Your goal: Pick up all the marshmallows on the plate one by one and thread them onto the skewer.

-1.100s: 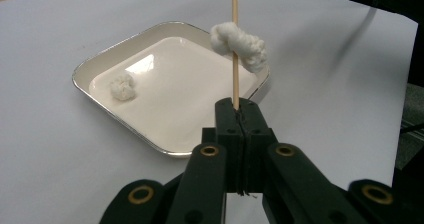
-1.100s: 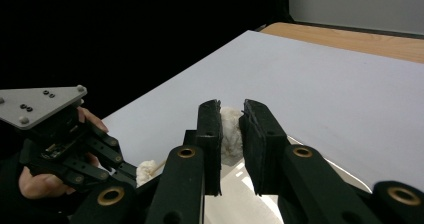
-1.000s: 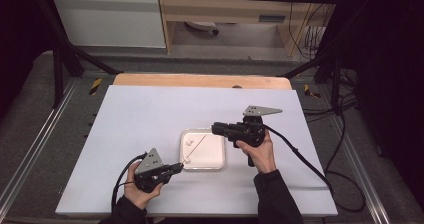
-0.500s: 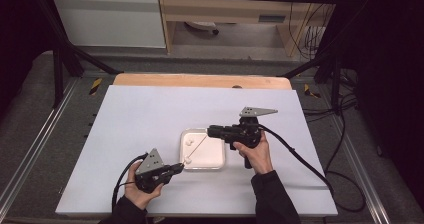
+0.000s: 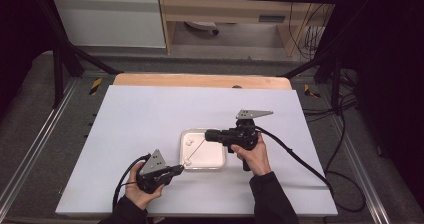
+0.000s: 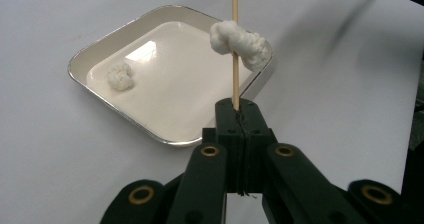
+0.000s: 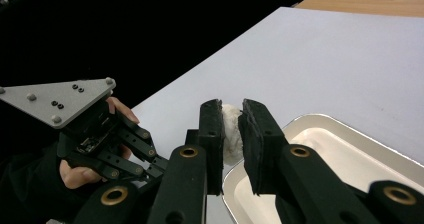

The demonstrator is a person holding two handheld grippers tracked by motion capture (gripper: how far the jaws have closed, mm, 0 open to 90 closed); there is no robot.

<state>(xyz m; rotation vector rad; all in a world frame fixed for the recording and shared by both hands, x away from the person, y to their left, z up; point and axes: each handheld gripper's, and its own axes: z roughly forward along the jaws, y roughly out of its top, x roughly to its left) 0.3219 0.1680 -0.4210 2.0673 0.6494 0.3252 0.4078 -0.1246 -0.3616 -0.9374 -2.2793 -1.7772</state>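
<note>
My left gripper is shut on the near end of a thin wooden skewer. A white fluffy lump is threaded on the skewer a short way past the jaws. The skewer slants up toward my right gripper. That gripper's jaws stand a narrow gap apart, and the lump shows through the gap, beyond the tips. Below lies a shallow white tray with a second white lump in its far left corner.
The tray sits on a white table top with a wooden strip along the back edge. The right gripper's cable trails off to the right. Black frame posts and rails stand around the table.
My right gripper has shifted slightly left and down along the skewer. The left gripper, the tray and the loose lump have not moved.
</note>
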